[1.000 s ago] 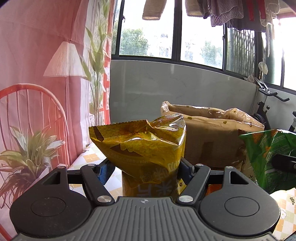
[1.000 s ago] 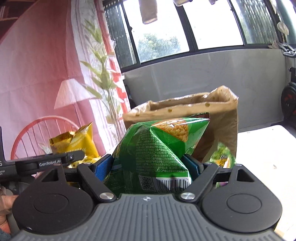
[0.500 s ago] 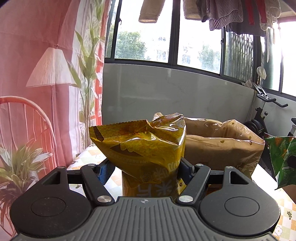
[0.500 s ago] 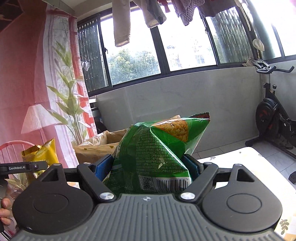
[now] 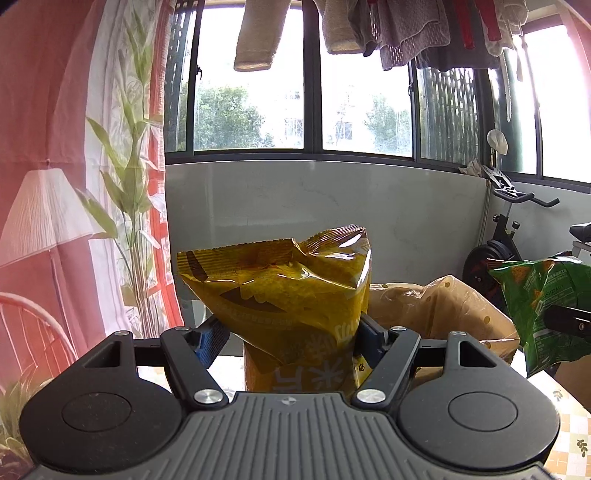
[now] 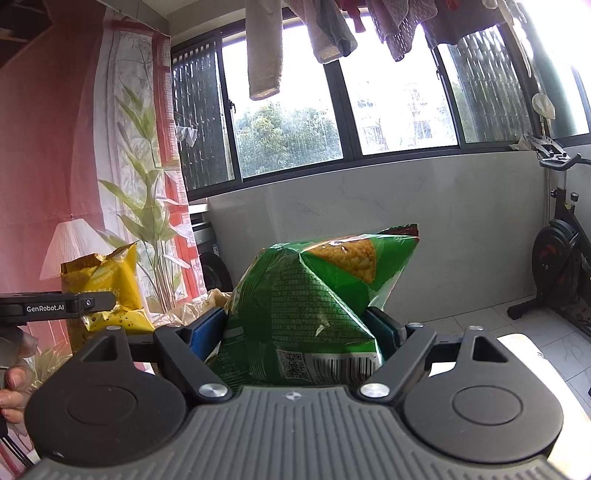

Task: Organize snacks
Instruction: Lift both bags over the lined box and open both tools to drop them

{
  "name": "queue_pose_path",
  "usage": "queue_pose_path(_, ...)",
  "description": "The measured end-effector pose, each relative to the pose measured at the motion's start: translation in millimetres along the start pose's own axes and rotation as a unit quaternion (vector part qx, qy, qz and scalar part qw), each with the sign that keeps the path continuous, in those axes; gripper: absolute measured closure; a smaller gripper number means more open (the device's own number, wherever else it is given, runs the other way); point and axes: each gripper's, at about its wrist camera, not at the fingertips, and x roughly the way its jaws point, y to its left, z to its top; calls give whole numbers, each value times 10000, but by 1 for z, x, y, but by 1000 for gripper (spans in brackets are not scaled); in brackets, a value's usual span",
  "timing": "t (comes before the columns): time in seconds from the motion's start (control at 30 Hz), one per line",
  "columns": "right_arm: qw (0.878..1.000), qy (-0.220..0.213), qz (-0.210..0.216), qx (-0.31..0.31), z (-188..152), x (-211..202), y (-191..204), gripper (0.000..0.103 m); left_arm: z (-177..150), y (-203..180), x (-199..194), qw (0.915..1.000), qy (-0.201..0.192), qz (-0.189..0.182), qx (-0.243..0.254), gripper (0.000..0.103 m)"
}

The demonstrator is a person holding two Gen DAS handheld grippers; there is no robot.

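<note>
My left gripper [image 5: 291,332] is shut on a yellow snack bag [image 5: 284,288], held upright in the air, its crimped top above the fingers. My right gripper [image 6: 295,328] is shut on a green snack bag [image 6: 306,306], also upright, barcode facing the camera. Each bag shows in the other view: the green bag [image 5: 535,306] at the right edge, the yellow bag [image 6: 107,280] at the left with the left gripper's finger [image 6: 55,304] across it. A brown paper bag [image 5: 443,314], open at the top, stands behind and below the yellow bag; its rim [image 6: 195,306] peeks out left of the green bag.
A table with a checked cloth [image 5: 569,432] lies low at the right. A red curtain with printed lamp and plants [image 5: 55,221] hangs at the left. Beyond are a grey wall, windows with hanging laundry [image 5: 406,33], and an exercise bike [image 6: 561,258]. A person's hand [image 6: 11,391] grips the left tool.
Both grippers have risen with their bags and drawn back from the paper bag, which now sits lower and smaller in both views. Neither grip has changed.
</note>
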Motion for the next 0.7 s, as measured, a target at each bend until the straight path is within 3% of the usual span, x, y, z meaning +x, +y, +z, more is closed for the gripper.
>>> queue_pose_path(0.23,9998,-75,42,-183,27,34,-11,20,20,-13,32,9995,-91,-55,302,28)
queue_pose_path(0.37,9990,93,110,-422,35,71,-9,20,24,-22,63,9989,114,-88,445,28)
queue_pose_path(0.5,9961,411,282,-725,43,109,-7,20,26,-24,93,9981,463,-174,380,28)
queue_pose_path(0.7,9903,963,353,-941,43,154,-7,20,28,-34,124,9960,643,-173,602,28)
